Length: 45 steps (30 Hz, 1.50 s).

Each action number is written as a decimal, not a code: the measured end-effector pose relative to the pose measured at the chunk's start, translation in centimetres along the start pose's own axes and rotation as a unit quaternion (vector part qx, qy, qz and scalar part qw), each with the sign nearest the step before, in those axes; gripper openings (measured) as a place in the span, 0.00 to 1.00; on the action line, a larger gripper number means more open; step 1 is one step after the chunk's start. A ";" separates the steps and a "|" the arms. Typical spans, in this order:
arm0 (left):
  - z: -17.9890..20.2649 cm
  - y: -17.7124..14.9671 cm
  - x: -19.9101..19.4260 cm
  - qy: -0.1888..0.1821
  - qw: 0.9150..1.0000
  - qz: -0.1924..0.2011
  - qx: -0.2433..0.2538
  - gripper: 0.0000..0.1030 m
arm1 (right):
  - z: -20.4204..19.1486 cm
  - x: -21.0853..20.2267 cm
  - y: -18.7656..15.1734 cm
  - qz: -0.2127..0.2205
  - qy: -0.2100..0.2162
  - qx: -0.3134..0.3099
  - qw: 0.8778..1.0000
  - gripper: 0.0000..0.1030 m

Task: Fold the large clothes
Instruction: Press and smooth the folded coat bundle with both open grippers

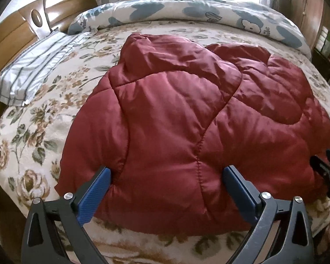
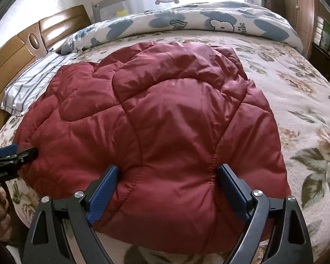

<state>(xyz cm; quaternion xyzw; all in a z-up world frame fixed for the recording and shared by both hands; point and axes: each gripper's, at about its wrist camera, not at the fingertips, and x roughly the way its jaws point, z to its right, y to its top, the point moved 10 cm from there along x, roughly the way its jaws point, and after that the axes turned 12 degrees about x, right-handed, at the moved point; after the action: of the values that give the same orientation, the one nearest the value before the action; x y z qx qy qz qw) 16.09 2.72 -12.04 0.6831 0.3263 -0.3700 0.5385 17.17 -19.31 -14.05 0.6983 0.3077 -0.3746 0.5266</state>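
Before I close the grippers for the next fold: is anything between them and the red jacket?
Nothing visible. The left gripper and right gripper both sit open, straddling the jacket's near edge.

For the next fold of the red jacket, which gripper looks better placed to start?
Neither clearly. The left gripper and right gripper both straddle the red padded jacket near its near edge, jaws wide. Probably both close and lift together; right sits nearer the jacket's right edge.
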 end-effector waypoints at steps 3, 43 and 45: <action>0.2 0.1 0.3 0.005 1.000 0.000 0.004 1.00 | 0.0 0.0 0.0 0.000 0.001 0.000 1.000 0.89; -3.4 1.2 0.4 0.024 1.000 0.005 -0.019 0.99 | 1.7 0.5 3.6 -0.033 -0.001 0.038 0.999 0.92; -3.5 1.0 -0.9 0.042 0.999 0.012 -0.013 0.99 | 2.0 -0.6 3.8 -0.025 -0.004 0.041 0.999 0.92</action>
<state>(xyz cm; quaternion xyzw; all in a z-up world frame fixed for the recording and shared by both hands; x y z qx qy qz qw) 17.01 5.89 -10.27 0.6949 0.3448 -0.3301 0.5378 19.52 -22.23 -11.94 0.7100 0.3077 -0.4026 0.4890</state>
